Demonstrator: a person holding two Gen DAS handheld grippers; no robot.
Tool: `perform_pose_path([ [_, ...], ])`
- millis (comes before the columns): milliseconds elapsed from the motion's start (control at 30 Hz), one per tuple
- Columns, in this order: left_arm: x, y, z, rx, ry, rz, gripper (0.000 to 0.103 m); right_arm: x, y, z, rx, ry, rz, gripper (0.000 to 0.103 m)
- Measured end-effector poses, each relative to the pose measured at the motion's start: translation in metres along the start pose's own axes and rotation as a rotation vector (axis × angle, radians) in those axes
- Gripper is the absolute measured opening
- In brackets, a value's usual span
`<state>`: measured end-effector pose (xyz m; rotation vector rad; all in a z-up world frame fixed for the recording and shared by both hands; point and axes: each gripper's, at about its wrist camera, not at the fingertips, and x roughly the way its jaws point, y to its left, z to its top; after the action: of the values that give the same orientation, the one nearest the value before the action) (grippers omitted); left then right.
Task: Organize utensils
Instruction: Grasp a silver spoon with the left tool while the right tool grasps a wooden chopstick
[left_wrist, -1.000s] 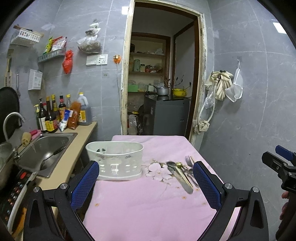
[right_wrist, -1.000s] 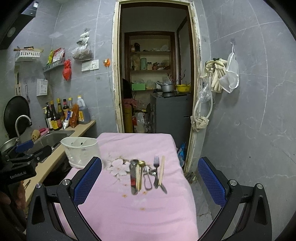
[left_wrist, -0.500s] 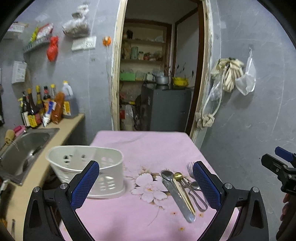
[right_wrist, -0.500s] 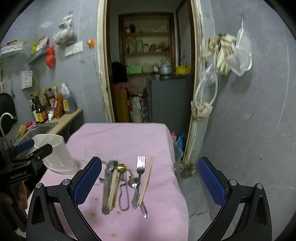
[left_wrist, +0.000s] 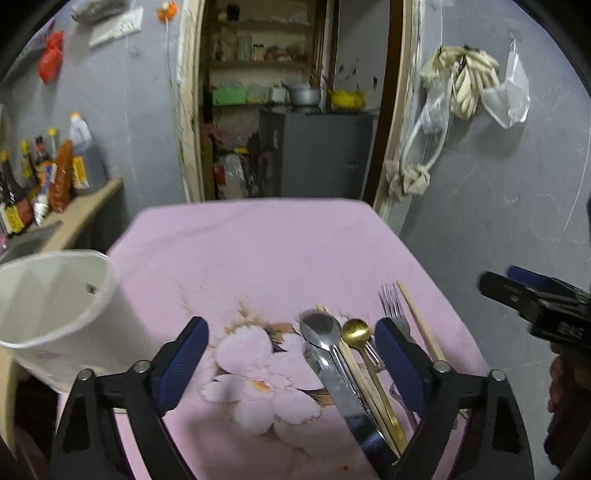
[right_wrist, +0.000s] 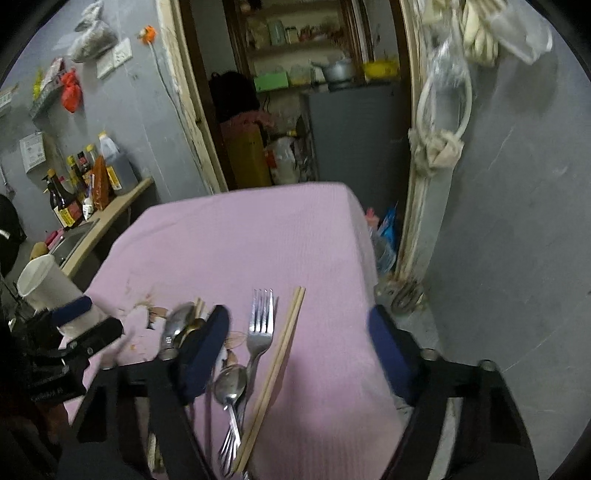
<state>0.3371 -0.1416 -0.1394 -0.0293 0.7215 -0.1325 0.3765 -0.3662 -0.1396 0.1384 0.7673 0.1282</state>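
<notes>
Left wrist view: the left gripper (left_wrist: 291, 363) has its jaws spread wide with nothing between the pads, hovering over the pink-clothed bench (left_wrist: 258, 251). Between the jaws lie a flower print, a steel spoon (left_wrist: 320, 329), a flat steel piece (left_wrist: 340, 391) under it that I cannot identify, a gold spoon (left_wrist: 356, 334) and a chopstick (left_wrist: 360, 380). The right pad covers the lower part of a fork (left_wrist: 391, 304); another chopstick pair (left_wrist: 417, 319) lies just outside that pad. A white holder (left_wrist: 55, 314) stands outside the left pad, cut off by the frame edge and blurred. The right gripper (left_wrist: 535, 299) shows at the far right, only its tip visible.

Right wrist view: the right gripper (right_wrist: 299, 349) also has its jaws wide apart, gripping nothing. Between them lie the fork (right_wrist: 261, 325), the chopstick pair (right_wrist: 280, 354) and a small spoon (right_wrist: 231, 384) this view alone shows clearly, its handle blurring into other metal near the bottom. The left pad hides most of the steel spoon (right_wrist: 177, 323) and gold spoon. Outside it, the holder (right_wrist: 44, 288) stands partly behind the left gripper (right_wrist: 74, 317), whose opening cannot be judged from here.
</notes>
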Motion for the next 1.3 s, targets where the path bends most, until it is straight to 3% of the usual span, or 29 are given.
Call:
perform_pose_path([
  [133,0.029,-0.005,-0.008,-0.019,0.08,-0.045,0.068,0.034,-0.006,-0.005,0.013,0.062,-0.021,0.058],
  [267,0.049,-0.009,-0.012,-0.023,0.133,-0.051,0.06,0.054,-0.005,-0.014,0.02,0.105,-0.02,0.053],
  [533,0.069,-0.011,-0.018,-0.062,0.204,-0.082,0.034,0.07,-0.003,-0.025,0.02,0.158,0.009,0.033],
  [800,0.075,-0.017,-0.019,-0.067,0.244,-0.131,0.024,0.074,-0.001,-0.021,0.012,0.171,0.03,0.022],
  [1000,0.079,-0.009,-0.016,-0.103,0.275,-0.15,0.01,0.073,-0.002,-0.016,0.001,0.2,0.011,0.021],
  [1300,0.086,0.005,-0.019,-0.185,0.326,-0.193,0.008,0.085,0.014,-0.009,-0.083,0.263,-0.026,0.022],
])
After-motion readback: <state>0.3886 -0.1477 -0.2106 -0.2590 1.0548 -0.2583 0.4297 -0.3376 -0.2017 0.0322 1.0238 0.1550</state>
